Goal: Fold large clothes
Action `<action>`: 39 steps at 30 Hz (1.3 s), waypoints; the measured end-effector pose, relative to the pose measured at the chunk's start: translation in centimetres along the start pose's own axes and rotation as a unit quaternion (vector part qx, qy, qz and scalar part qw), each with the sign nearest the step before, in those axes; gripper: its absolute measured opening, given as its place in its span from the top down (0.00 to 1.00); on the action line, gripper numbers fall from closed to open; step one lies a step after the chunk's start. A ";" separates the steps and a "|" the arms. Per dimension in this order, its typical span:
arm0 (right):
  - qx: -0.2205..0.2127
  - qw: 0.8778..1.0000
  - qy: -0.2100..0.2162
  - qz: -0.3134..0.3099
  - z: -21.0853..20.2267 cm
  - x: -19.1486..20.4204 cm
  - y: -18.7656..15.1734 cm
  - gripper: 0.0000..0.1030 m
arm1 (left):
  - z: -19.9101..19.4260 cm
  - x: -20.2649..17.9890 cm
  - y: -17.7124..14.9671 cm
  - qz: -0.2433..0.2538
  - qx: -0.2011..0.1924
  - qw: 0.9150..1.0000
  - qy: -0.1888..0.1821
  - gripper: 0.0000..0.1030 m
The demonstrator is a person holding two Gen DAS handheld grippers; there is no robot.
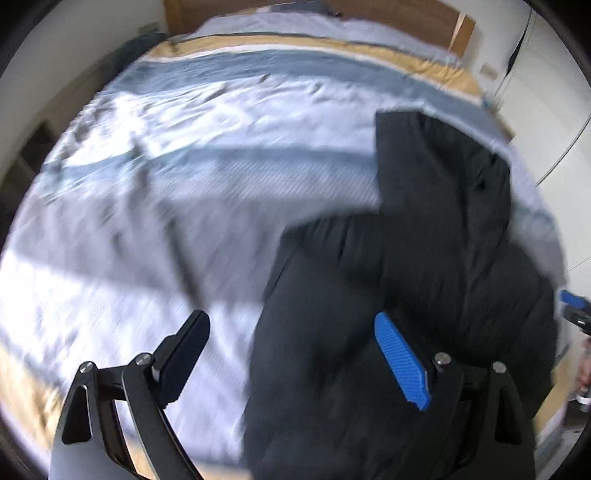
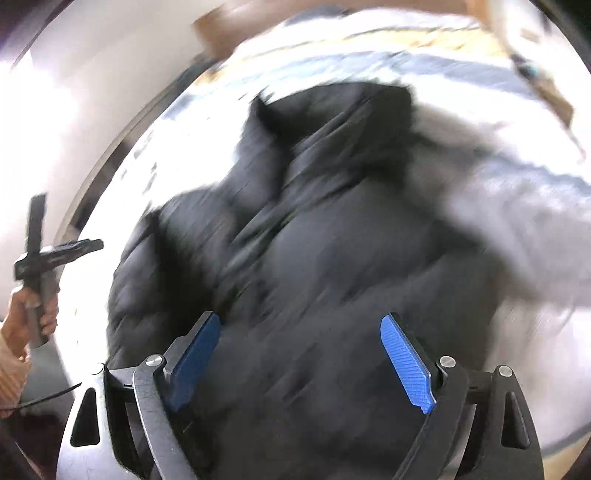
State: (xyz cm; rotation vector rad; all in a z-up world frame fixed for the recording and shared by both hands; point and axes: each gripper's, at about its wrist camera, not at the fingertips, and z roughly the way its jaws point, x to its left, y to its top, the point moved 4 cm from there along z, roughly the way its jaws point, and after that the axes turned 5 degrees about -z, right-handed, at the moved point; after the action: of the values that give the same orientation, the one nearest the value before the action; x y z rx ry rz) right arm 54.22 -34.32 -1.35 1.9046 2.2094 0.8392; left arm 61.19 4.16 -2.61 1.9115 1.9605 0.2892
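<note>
A large black puffer jacket (image 1: 424, 258) lies crumpled on the bed, at the right of the left wrist view and across the middle of the right wrist view (image 2: 314, 240). My left gripper (image 1: 291, 354) is open and empty, above the jacket's left edge. My right gripper (image 2: 299, 354) is open and empty, right over the jacket's near part. The left gripper also shows at the left edge of the right wrist view (image 2: 48, 251), held in a hand. Both views are motion-blurred.
The bed (image 1: 184, 166) has a white, blue and tan striped cover. A wooden headboard (image 1: 406, 14) stands at the far end. White walls flank the bed. The other gripper shows at the right edge of the left wrist view (image 1: 576, 310).
</note>
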 end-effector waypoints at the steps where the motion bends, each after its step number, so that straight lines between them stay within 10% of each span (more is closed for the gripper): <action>1: -0.015 1.000 -0.011 0.011 0.4 -2.1 1.8 0.14 | 1.1 -0.5 1.6 -0.001 -0.003 1.000 -0.016 0.11; 9: -0.076 0.992 -0.003 0.098 7.1 -10.9 12.4 0.12 | 11.8 -4.6 12.9 -0.075 0.022 0.981 -0.176 0.11; 19: -0.079 0.982 0.022 0.170 15.7 -14.2 19.4 0.11 | 21.7 -10.0 18.4 -0.141 0.042 0.960 -0.240 0.11; 23: -0.046 0.983 -0.010 0.178 17.6 -14.0 20.4 0.23 | 24.3 -11.8 18.0 -0.142 0.065 0.968 -0.198 0.26; 26: -0.030 0.984 -0.015 0.174 18.2 -13.4 20.7 0.73 | 24.9 -12.4 17.1 -0.148 0.090 0.967 -0.185 0.85; 39: -0.071 0.996 -0.030 0.046 8.2 -5.9 19.2 0.86 | 12.2 -10.2 13.5 -0.120 0.005 0.967 -0.224 0.91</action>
State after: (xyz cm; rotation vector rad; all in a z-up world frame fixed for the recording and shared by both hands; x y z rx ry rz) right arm 75.88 -35.96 -0.90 1.9487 1.9858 0.9146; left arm 78.53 -6.71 -6.86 1.5503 1.8496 -0.2052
